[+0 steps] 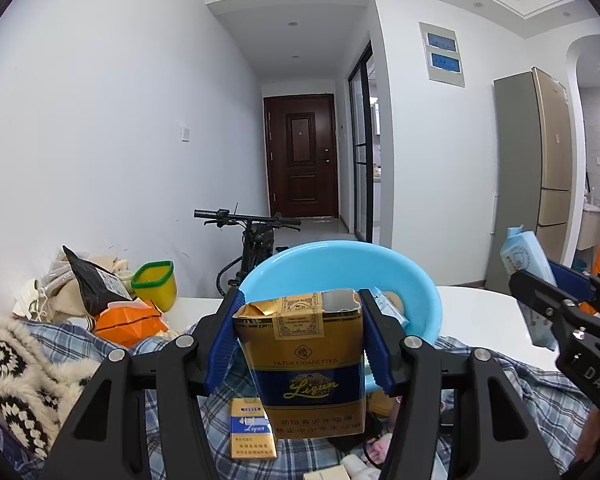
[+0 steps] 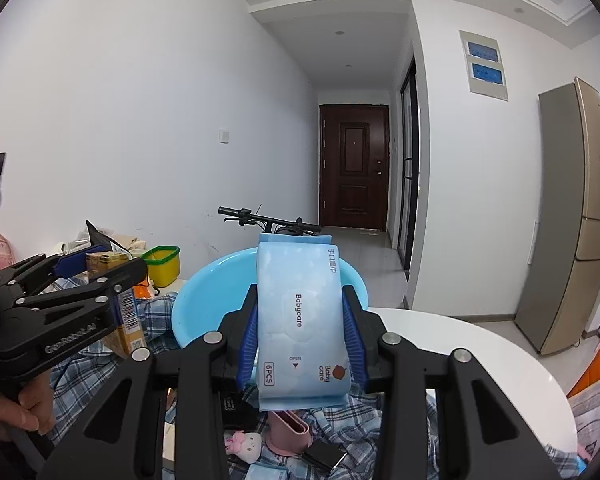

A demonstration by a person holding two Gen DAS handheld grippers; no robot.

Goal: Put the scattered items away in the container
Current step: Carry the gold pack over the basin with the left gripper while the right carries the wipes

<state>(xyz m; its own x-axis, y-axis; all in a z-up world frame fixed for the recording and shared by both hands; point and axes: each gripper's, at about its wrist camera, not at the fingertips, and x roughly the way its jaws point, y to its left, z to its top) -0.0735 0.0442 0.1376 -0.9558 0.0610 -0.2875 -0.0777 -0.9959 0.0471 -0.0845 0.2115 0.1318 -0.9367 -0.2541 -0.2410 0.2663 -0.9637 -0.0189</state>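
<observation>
My left gripper (image 1: 300, 340) is shut on a gold and blue cigarette pack (image 1: 304, 364), held upright in front of the light blue basin (image 1: 340, 260). My right gripper (image 2: 300, 332) is shut on a pale blue pack of wet wipes (image 2: 300, 320), also held upright before the blue basin (image 2: 212, 292). In the left wrist view the wipes pack (image 1: 524, 256) and the right gripper show at the right edge. In the right wrist view the cigarette pack (image 2: 128, 312) in the left gripper shows at the left. The basin holds a small blue packet (image 1: 392, 304).
A plaid cloth (image 1: 172, 360) covers the white round table (image 2: 480, 356). On it lie a second cigarette pack (image 1: 252, 428), a pink holder (image 2: 288, 432), a small plush toy (image 2: 246, 444) and a black item (image 2: 324, 456). A yellow tub (image 1: 156, 280), an orange box (image 1: 128, 320) and bags crowd the left. A bicycle (image 1: 256, 236) stands behind.
</observation>
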